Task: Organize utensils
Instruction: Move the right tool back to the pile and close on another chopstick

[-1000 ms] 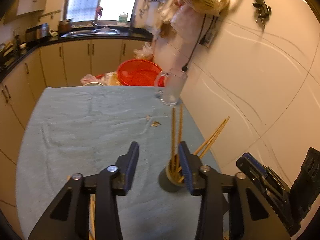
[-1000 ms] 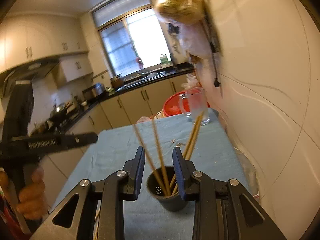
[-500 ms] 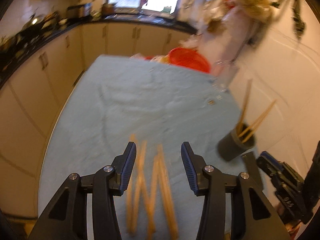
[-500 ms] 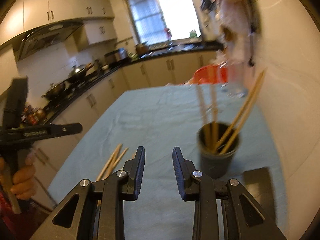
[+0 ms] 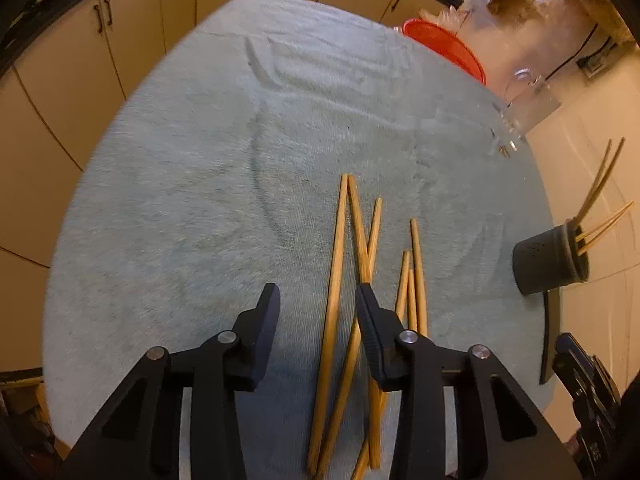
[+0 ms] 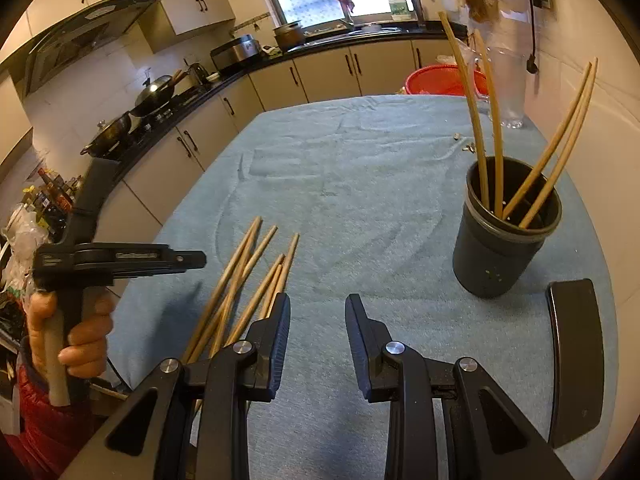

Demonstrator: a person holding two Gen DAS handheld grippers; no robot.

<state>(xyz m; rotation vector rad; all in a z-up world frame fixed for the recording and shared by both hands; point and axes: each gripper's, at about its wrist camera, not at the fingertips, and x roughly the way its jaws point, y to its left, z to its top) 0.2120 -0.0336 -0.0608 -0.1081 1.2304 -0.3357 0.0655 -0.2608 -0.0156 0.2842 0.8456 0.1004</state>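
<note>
Chopsticks (image 6: pixel 496 128), four, stand in the dark holder (image 6: pixel 505 240); both tools (image 5: pixel 318 300) (image 6: pixel 316 312) gape empty above loose chopsticks (image 5: pixel 340 280).

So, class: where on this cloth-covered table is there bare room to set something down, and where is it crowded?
Free: the blue cloth between the loose wooden chopsticks and the dark round holder, and back toward the red basket. Crowded: the near-left chopstick pile, and the right edge with the holder and flat black piece.

Tan chopsticks (image 5: pixel 335 280), pale blue cloth (image 5: pixel 200 200), dark grey cup (image 6: pixel 504 248).
</note>
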